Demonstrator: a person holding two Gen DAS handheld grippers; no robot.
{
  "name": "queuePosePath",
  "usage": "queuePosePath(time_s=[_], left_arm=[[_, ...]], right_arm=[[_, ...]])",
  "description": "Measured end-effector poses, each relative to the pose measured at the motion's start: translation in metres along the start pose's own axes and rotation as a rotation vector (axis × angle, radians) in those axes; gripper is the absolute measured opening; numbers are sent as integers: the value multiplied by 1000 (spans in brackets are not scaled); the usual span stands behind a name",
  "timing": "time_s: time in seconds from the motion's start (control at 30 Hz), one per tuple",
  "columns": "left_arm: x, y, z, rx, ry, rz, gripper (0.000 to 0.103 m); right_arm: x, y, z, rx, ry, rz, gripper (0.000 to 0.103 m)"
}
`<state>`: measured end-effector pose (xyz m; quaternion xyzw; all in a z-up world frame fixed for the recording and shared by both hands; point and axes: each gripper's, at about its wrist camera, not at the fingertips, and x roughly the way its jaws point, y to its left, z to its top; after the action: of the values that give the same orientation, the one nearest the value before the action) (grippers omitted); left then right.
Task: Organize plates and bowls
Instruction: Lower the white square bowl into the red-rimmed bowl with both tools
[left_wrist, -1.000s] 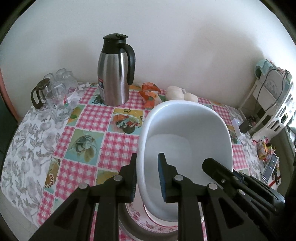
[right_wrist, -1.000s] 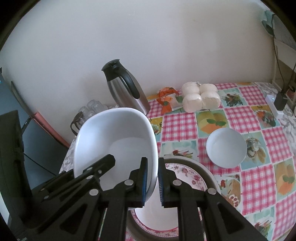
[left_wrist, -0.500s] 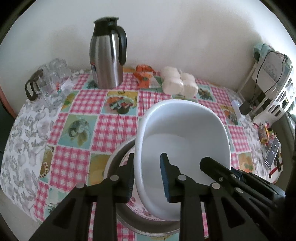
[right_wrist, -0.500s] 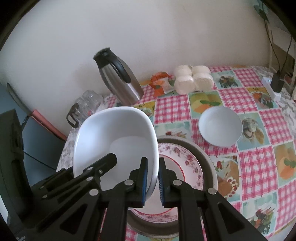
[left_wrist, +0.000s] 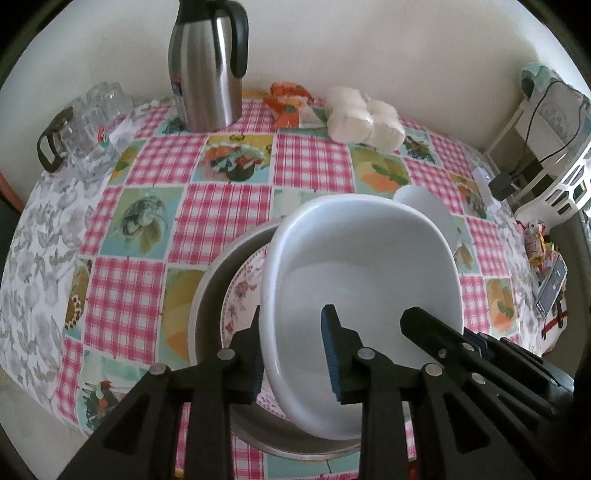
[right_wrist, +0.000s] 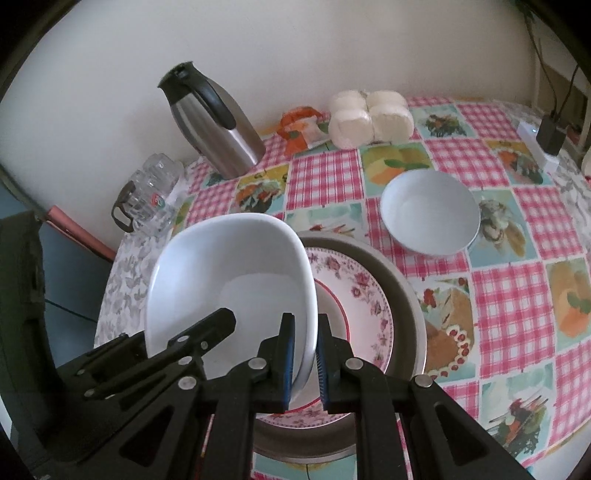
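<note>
White bowl (left_wrist: 364, 269), deep and squarish, hangs tilted over the flowered plate (right_wrist: 356, 295), its rim caught between both tools. Right gripper (right_wrist: 306, 363) pinches one rim edge tightly; left gripper (left_wrist: 293, 360) straddles the opposite edge, its jaws just widened, the inner pad clear of the wall. That plate lies inside a metal pan (right_wrist: 406, 295). Beside the pan an empty round bowl (right_wrist: 430, 212) sits on the checked tablecloth (left_wrist: 218, 214), with open cloth around it.

No readable text; the label on the steel jug (left_wrist: 207, 66) is blurred.
</note>
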<state>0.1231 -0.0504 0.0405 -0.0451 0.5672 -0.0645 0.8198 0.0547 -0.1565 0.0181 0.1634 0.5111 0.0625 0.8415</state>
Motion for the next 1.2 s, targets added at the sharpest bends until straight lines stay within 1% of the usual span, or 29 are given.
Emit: queuePosePath(time_s=[0.17, 0.63, 0.77, 1.2], left_arm=[[6, -1, -1, 5, 28, 7, 28], [12, -4, -2, 16, 70, 0, 30], [18, -5, -4, 19, 93, -1, 30], [21, -5, -4, 24, 111, 2, 32]], right_arm=[[8, -3, -2, 14, 32, 0, 14], [9, -5, -4, 19, 48, -17, 14], [12, -7, -5, 23, 70, -23, 14], [16, -13, -6, 36, 91, -13, 14]])
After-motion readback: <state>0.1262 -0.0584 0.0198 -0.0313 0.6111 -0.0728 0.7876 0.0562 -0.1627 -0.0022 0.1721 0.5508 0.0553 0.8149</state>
